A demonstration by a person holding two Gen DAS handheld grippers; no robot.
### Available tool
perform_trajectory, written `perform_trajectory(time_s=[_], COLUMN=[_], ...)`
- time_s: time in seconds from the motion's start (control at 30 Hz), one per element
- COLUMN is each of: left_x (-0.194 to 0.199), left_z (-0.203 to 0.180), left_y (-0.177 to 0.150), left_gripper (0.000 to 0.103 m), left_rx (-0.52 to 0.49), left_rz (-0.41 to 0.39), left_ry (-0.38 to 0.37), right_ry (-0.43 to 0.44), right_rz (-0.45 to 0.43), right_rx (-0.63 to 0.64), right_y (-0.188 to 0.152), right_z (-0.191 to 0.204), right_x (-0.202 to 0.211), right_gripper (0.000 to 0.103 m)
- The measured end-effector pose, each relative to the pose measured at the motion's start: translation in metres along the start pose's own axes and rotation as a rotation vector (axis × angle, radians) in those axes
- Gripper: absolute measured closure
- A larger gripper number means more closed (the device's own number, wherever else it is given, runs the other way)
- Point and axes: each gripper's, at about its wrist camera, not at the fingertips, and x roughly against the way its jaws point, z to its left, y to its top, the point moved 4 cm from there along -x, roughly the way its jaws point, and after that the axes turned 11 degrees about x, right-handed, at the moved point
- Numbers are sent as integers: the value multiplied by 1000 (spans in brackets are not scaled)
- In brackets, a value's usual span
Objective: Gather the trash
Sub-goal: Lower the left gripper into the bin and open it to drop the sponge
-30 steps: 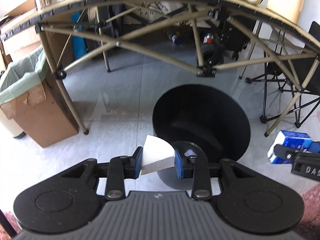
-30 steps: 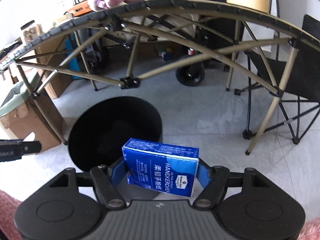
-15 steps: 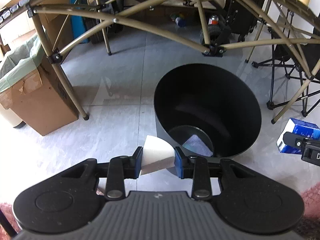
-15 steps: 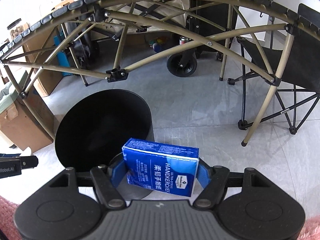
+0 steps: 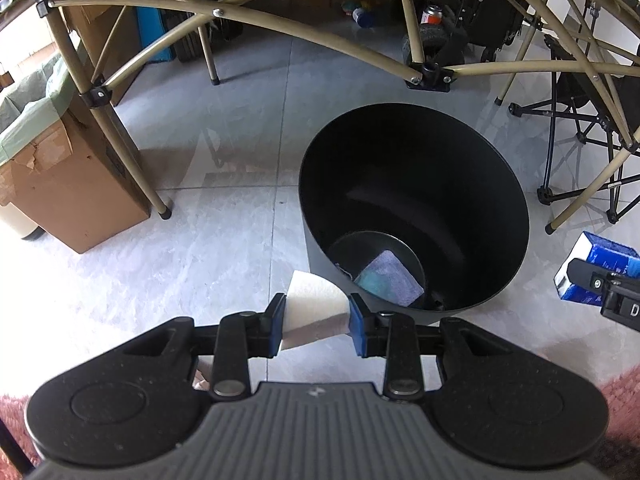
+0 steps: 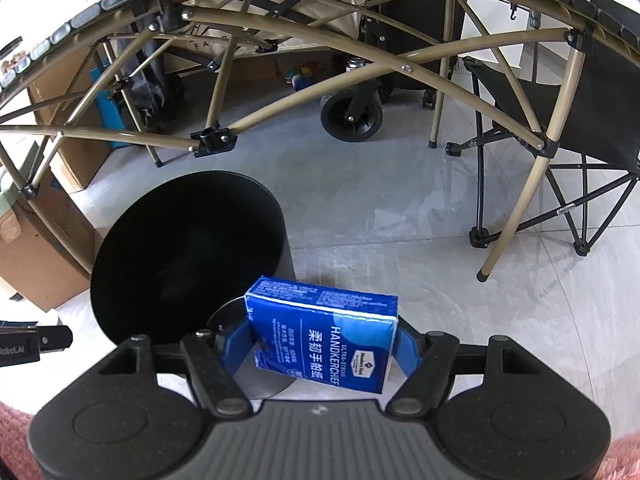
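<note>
The left gripper (image 5: pixel 316 330) pinches a white paper scrap (image 5: pixel 314 314) just short of the black bin (image 5: pixel 508 248)'s near rim, closer than the right gripper (image 6: pixel 320 346), which clamps a blue tissue pack (image 6: pixel 324 340) beside the bin's right side.

Bin (image 5: pixel 500 184) black; paper (image 5: pixel 314 310) white; handkerchief box (image 6: pixel 326 340) blue, white lettering; floor (image 5: pixel 240 240) grey marbled.

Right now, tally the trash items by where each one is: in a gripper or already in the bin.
Held in a gripper: 2, the white paper piece in the left gripper and the blue handkerchief pack in the right gripper.
Inside the black bin: 1, a bluish wrapper.
Total: 3
</note>
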Motion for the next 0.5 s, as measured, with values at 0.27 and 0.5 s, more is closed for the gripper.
perform_trajectory(time_s=[0.27,0.5], left_x=[-5,-11], left_z=[-22,-45], left_y=[11,20], left_gripper=[70,70], left_rx=[-1,-3], left_rz=[35,53], left_ry=[-9,-21], right_ry=[-19,-34], right_rz=[18,36], right_rx=[-25,-53], right_y=[-1,-3], right_z=[-7,-18], right_x=[-8,-15], right_gripper=[33,33])
